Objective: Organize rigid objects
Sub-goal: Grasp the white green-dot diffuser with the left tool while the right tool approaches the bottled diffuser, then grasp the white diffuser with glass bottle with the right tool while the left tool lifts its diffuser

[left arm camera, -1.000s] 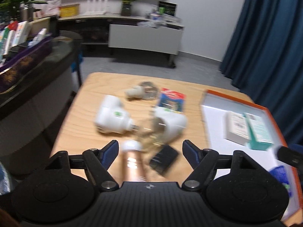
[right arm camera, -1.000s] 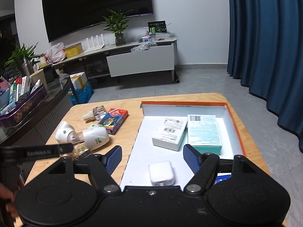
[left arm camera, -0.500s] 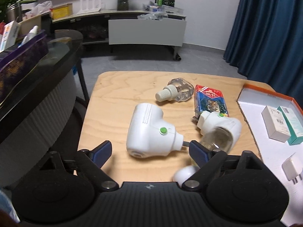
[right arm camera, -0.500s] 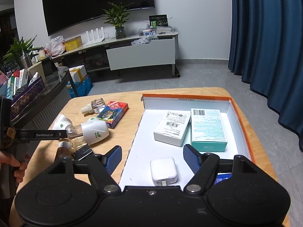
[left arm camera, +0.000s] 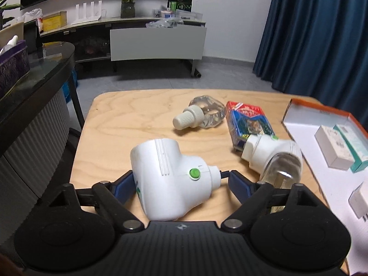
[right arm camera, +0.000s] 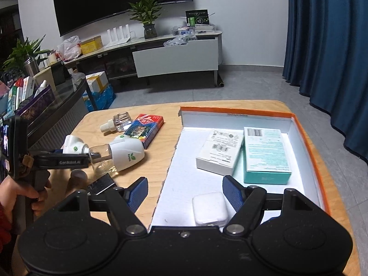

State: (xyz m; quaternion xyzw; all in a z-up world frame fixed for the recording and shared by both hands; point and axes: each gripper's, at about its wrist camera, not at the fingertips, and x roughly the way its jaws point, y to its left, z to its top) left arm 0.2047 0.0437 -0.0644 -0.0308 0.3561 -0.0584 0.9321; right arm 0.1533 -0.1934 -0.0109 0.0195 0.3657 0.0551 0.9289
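Through your left wrist camera, your left gripper (left arm camera: 180, 180) straddles the white plastic plug-in vaporiser with a green button (left arm camera: 171, 179), which lies on its side on the light wooden table (left arm camera: 128, 124). Its jaws have just been closing a little, yet the blue pads (left arm camera: 239, 185) stand off the shell on the right, with the plug pin's tip nearly at that pad; the left pad is partly hidden behind the body, so you grip nothing. To the right lies a second white vaporiser with a clear glass bottle screwed in (left arm camera: 274, 158), touching the red-and-blue card box (left arm camera: 248, 123). Beyond sits a loose clear refill bottle with a cream cap (left arm camera: 200, 115). The orange-rimmed white tray (left arm camera: 296, 119) lies at the right edge.

Through your right wrist camera, your right gripper (right arm camera: 185, 193) hangs spread wide over the tray's near left edge, pinching nothing. A white square charger (right arm camera: 210, 208) lies in the tray just ahead of the fingers, apart from them. Farther in, a white carton (right arm camera: 219, 151) and a teal carton (right arm camera: 265, 154) lie side by side. Your hand (right arm camera: 16, 195) holds the left gripper at the far left.
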